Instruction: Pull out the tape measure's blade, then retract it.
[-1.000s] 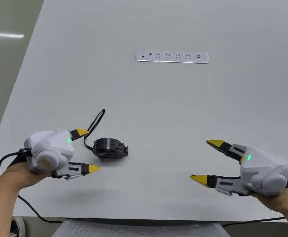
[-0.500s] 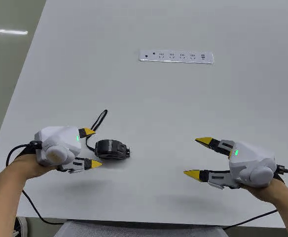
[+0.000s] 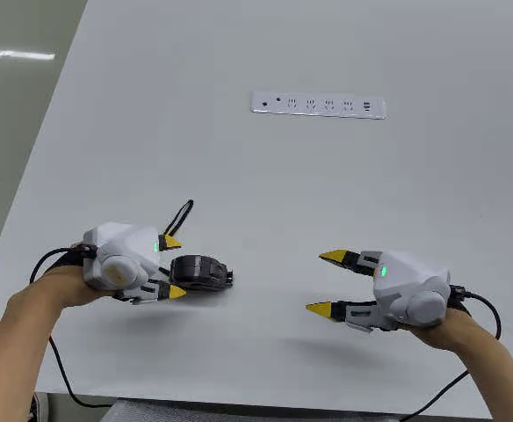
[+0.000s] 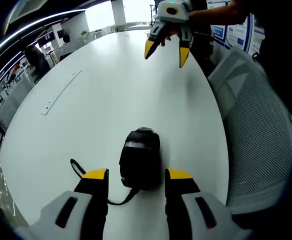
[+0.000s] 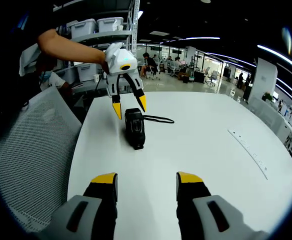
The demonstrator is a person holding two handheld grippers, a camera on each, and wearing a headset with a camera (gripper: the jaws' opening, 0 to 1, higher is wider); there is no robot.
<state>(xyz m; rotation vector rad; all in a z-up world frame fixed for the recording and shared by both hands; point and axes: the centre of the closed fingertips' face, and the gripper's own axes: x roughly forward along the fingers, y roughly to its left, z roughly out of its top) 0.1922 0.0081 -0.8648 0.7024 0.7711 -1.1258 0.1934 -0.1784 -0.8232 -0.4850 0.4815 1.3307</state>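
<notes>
A black tape measure (image 3: 199, 272) lies on the white table (image 3: 265, 176), its black wrist strap (image 3: 179, 214) looping off behind it. My left gripper (image 3: 169, 266) is open, its yellow tips at either side of the case's near end. In the left gripper view the tape measure (image 4: 140, 157) sits just ahead of and partly between the tips (image 4: 137, 175). My right gripper (image 3: 329, 283) is open and holds nothing, a hand's width to the right of the case. In the right gripper view the tape measure (image 5: 135, 127) lies well beyond the open tips (image 5: 147, 178), with the left gripper (image 5: 129, 107) over it.
A white power strip (image 3: 318, 105) lies flat at the far middle of the table. Cables trail from both grippers over the near table edge. A mesh chair back (image 4: 256, 130) stands at the near side.
My left gripper has slid right until its tips flank the tape measure. My right gripper has moved left toward the case. Both stay open.
</notes>
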